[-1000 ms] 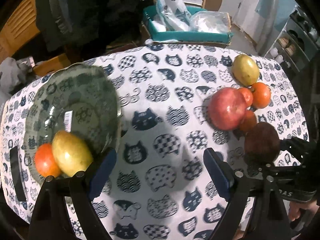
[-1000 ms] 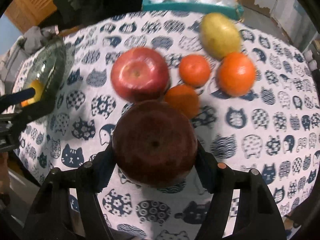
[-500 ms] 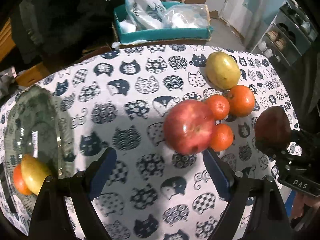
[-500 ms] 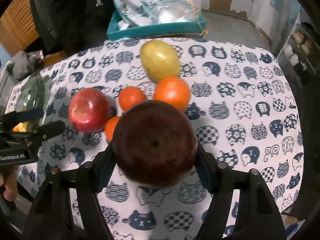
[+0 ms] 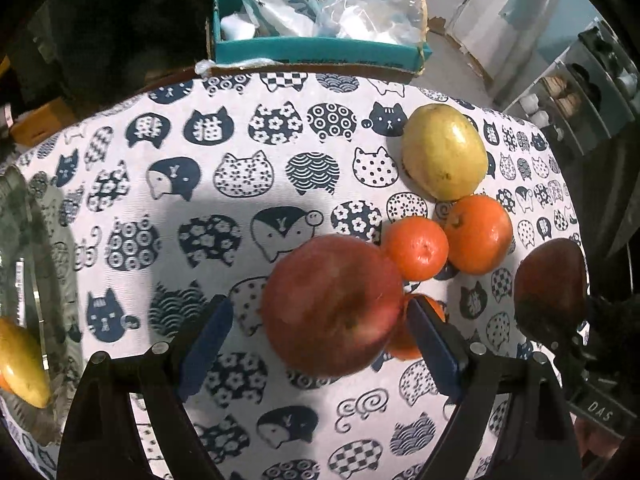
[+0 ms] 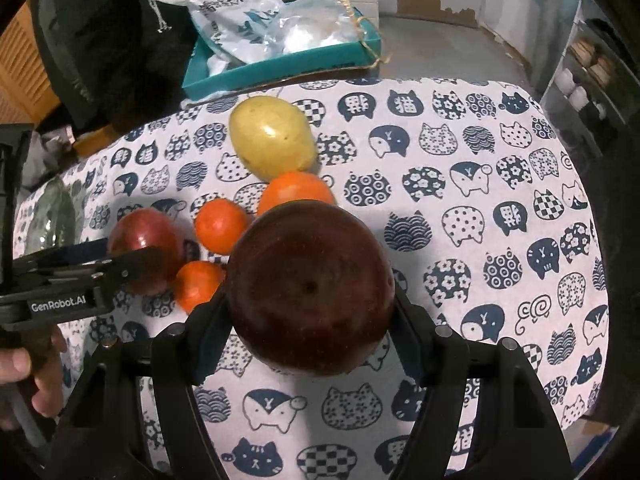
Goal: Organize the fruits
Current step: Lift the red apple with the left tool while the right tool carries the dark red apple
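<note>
My right gripper [image 6: 308,320] is shut on a dark red apple [image 6: 310,286], held above the cat-print tablecloth; it also shows in the left wrist view [image 5: 550,292]. My left gripper [image 5: 320,336] is open, its jaws on either side of a bright red apple [image 5: 334,304] on the table. Beside that apple lie three oranges [image 5: 416,248] [image 5: 478,234] [image 5: 404,340] and a yellow-green fruit [image 5: 444,152]. The glass bowl [image 5: 36,264] at the left holds a yellow fruit [image 5: 22,362].
A teal box [image 5: 320,50] with plastic bags stands behind the table's far edge. Shelving [image 5: 580,80] is at the right. The tablecloth [image 6: 500,208] is bare on the right side. The person's hand [image 6: 24,376] holds the left gripper's handle.
My left gripper has moved right from the bowl to straddle the bright red apple. My right gripper has lifted the dark apple and drawn back to the right.
</note>
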A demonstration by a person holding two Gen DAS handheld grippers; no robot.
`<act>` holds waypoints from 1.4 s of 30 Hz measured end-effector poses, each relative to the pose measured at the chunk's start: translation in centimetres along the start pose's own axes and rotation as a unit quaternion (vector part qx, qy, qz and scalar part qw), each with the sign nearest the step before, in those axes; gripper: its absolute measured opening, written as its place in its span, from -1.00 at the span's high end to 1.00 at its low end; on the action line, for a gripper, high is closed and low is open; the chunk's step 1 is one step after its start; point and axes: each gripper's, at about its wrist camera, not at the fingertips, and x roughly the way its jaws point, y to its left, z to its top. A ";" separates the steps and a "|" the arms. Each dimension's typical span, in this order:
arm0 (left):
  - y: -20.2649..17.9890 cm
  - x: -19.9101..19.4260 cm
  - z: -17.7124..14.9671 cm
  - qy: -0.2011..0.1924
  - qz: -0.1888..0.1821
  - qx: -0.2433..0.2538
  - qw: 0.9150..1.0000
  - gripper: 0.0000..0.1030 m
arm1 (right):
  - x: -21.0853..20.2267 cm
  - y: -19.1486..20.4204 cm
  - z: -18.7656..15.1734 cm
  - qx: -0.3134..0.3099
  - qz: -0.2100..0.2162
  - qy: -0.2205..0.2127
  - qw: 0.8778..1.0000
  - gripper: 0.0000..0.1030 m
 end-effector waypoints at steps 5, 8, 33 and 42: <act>-0.1 1.4 0.3 0.016 -0.003 -0.006 1.000 -0.74 | 0.5 -0.7 0.2 0.008 0.000 0.003 1.000 -0.39; 0.2 1.9 0.4 0.020 -0.015 -0.021 0.999 -0.74 | 0.8 -0.8 0.3 0.012 0.001 0.006 1.000 -0.39; 0.3 -2.7 -0.2 -0.043 0.016 0.033 0.998 -0.47 | -1.3 1.7 1.4 -0.022 -0.004 -0.024 0.999 -0.39; 0.7 -7.3 -0.7 -0.082 0.008 0.032 0.996 -0.47 | -4.4 4.3 2.2 -0.054 -0.008 -0.060 0.997 -0.38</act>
